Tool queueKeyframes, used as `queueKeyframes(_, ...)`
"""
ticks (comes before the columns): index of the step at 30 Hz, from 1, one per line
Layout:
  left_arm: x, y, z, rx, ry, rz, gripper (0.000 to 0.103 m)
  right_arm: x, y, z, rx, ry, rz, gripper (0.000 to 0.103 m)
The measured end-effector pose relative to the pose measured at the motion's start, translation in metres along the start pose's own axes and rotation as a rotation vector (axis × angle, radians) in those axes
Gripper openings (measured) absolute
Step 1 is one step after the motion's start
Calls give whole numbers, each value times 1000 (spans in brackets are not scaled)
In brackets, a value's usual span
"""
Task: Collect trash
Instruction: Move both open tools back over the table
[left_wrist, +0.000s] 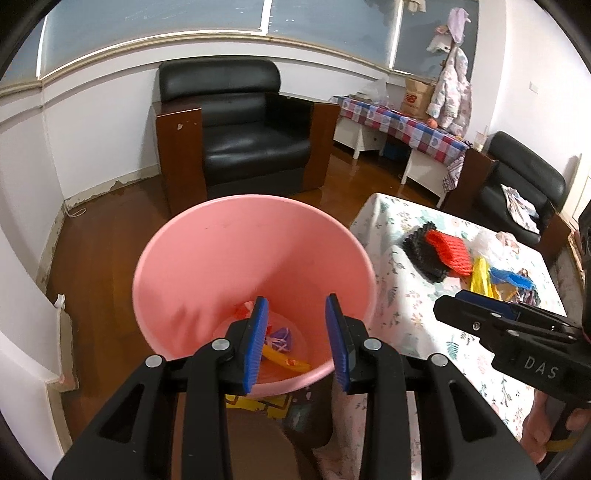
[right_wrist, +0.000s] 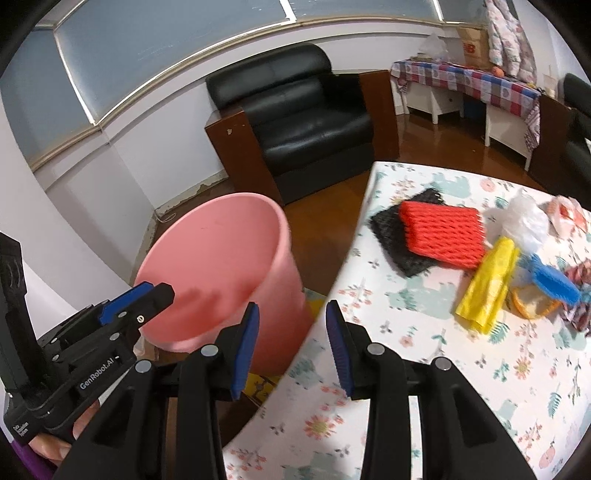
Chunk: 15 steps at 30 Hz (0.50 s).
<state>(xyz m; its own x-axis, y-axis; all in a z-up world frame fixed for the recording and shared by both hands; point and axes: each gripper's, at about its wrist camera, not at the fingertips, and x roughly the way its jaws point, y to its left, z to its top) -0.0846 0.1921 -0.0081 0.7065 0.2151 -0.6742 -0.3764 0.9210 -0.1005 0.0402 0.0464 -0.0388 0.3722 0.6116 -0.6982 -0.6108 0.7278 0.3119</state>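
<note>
Left gripper (left_wrist: 297, 338) spread, nothing between the blue pads, poised over the mouth of the pink bucket (left_wrist: 207, 266). Bucket stands on the wood floor, just off the left edge of the table (right_wrist: 424, 350). Bucket bottom holds scraps: one yellow piece (left_wrist: 286, 361), one purple piece (left_wrist: 280, 336), a bit of red at 10 o'clock from them.

Right gripper (right_wrist: 291, 343) likewise spread and empty, over the table's left edge, with the bucket at its 10 o'clock and the trash pile at its 2 o'clock.

Trash on the floral tablecloth, right wrist view:
- red foam net (right_wrist: 443, 232) lying partly on a black foam net (right_wrist: 391, 232)
- yellow bag (right_wrist: 487, 288) just beside the red net, at its 4 o'clock
- clear plastic bag (right_wrist: 524, 221) at 12 o'clock from the yellow bag
- blue foam net (right_wrist: 554, 282) at 3 o'clock from the yellow bag, over an orange-rimmed scrap; patterned wrappers beyond, blurred

Black armchair (right_wrist: 314, 125) against the far wall
</note>
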Motion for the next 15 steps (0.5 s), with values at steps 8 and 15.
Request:
queueKeyframes(8, 1, -22, 0, 48, 4, -28, 32, -21, -31, -11, 40, -9, -57, 37)
queueKeyframes(15, 6, -45, 1, 82, 17, -69, 32, -48, -70, -23, 90, -49, -142, 37)
